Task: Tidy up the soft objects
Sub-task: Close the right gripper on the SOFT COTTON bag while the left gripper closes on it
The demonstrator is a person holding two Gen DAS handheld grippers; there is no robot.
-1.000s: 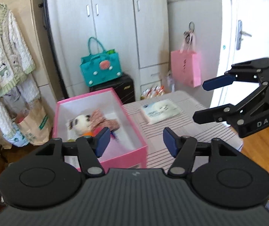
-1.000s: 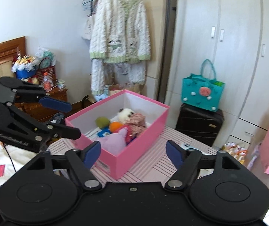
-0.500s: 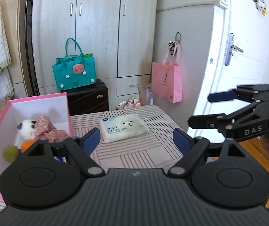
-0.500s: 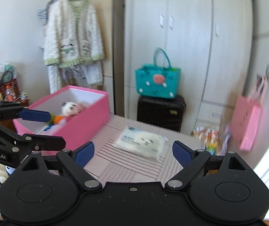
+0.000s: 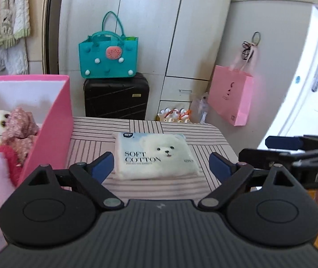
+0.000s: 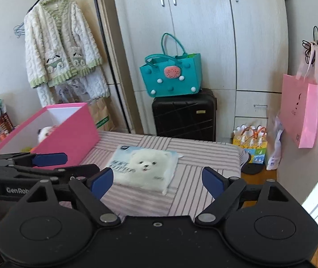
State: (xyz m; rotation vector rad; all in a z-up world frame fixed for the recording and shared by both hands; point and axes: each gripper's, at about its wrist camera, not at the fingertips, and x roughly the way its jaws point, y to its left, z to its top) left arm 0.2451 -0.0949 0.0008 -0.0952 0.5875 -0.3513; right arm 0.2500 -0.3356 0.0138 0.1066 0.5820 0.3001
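Hovering over the tissue pack (image 5: 155, 155) on the striped table (image 5: 201, 134).
Spreading wide and empty: left gripper (image 5: 161, 166), right gripper (image 6: 156, 179); sitting in the pink box (image 5: 52, 129), plush toys (image 5: 14, 129).

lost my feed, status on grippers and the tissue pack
Left gripper open, empty. Right gripper open, empty. Tissue pack flat on table, untouched, beside pink box. Nothing in the way.

The flat white plastic-wrapped pack with a polar bear face (image 5: 155, 155), lying on the striped tabletop, reads "SOFT COTTON" in dark capitals; the small blue tag at its corner and the fine print are too small to read. The black right gripper (image 5: 277, 149) shows "DA" in grey letters; the black left gripper (image 6: 56, 163) shows "GenRob".
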